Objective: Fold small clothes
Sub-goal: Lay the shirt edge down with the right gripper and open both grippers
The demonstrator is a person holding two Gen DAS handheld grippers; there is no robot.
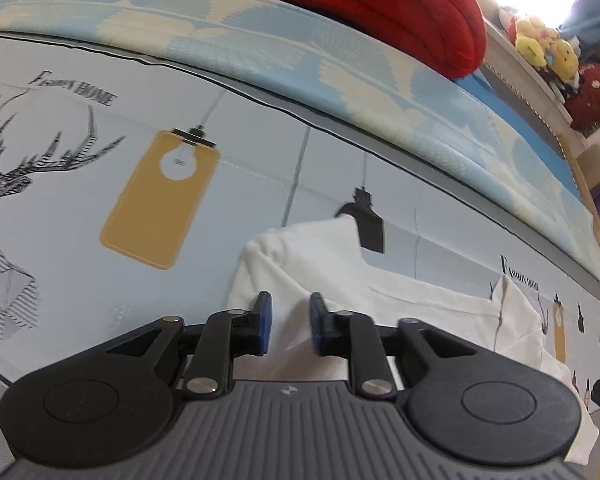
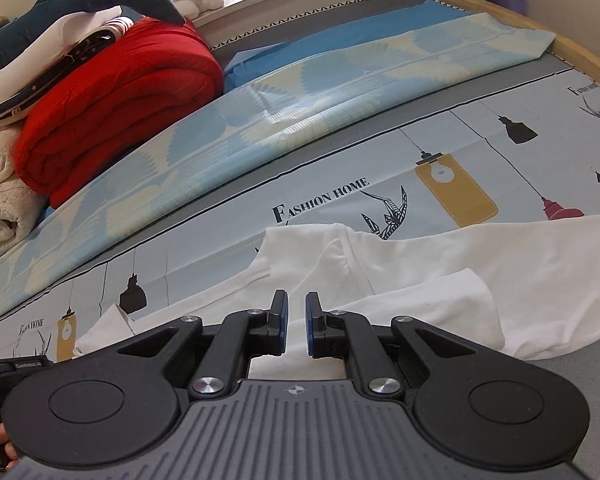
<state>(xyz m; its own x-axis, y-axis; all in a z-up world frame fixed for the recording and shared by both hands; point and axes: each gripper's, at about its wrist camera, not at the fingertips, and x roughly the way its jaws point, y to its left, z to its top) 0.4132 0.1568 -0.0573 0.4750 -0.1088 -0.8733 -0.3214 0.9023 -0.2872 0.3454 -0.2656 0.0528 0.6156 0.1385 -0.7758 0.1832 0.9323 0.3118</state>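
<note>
One white garment, small, lies spread on a printed bedsheet patterned with lamps, stags and lettering; partly folded already by the look of it, with one sleeve doubled over the body. Two hand-held grippers attend it. Left gripper: jaws parted, blue pads showing a gap between them, nothing held; the cloth lies directly under and just ahead of the fingers, a raised crease running up between them, the garment's near corner ahead and slightly left. Right gripper: jaws likewise parted by a narrow gap, empty; white fabric lies beneath and ahead, the collar end straight forward, the body stretching away to the right. Long axis of the garment, as judged from both views: crosswise to the fingers, running side to side along the bed's near edge. Both grippers sit over the cloth; neither is clearly nearer, each standing over its own end. Background items: a folded red blanket, a blue-and-cream leaf-print cover, a cream towel, soft toys by the window. Likely next step: pinching an edge at each end to carry a fold over.
</note>
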